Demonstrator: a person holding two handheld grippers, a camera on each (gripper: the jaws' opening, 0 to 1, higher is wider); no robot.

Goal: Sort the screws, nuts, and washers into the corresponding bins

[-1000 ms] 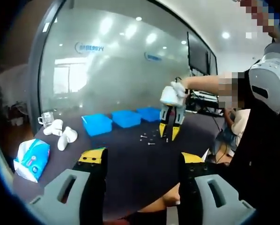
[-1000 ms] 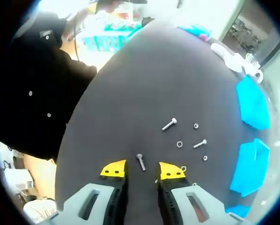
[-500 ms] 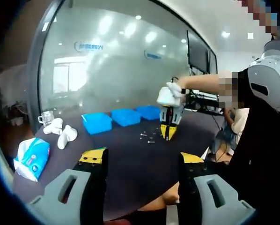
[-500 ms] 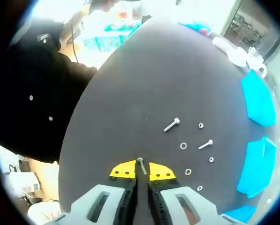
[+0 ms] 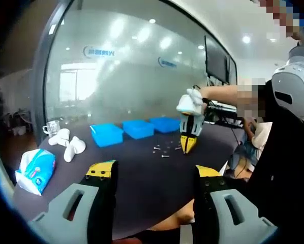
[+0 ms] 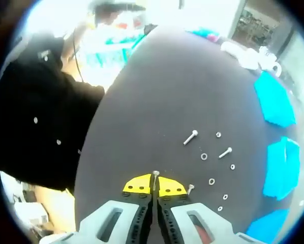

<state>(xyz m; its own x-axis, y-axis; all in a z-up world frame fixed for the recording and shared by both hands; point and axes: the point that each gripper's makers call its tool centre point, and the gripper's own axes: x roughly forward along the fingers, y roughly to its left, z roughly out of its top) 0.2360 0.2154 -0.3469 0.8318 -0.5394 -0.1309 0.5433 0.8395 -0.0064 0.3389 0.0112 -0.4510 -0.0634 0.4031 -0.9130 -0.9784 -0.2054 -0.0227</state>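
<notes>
Now that my right gripper [image 6: 152,186] has closed on the screw [image 6: 155,177] and lifted, the bins [image 6: 274,104] come next; left gripper [image 5: 151,173] gapes empty.

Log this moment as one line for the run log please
phase: lift | right gripper: shut on screw, above table | left gripper: open, idle | loose screws, washers near blue bins

Left gripper view: tissue pack [image 5: 34,171], blue-white, lower left on dark table [image 5: 142,173]. White cups [image 5: 68,145] mid-left, clear glass mug [image 5: 51,128] just behind them. Frosted glass wall [image 5: 126,71] across upper centre w/ ceiling-light reflections; dark monitor [image 5: 215,60] upper right. Right gripper view: white cups at upper right, blurred.
</notes>
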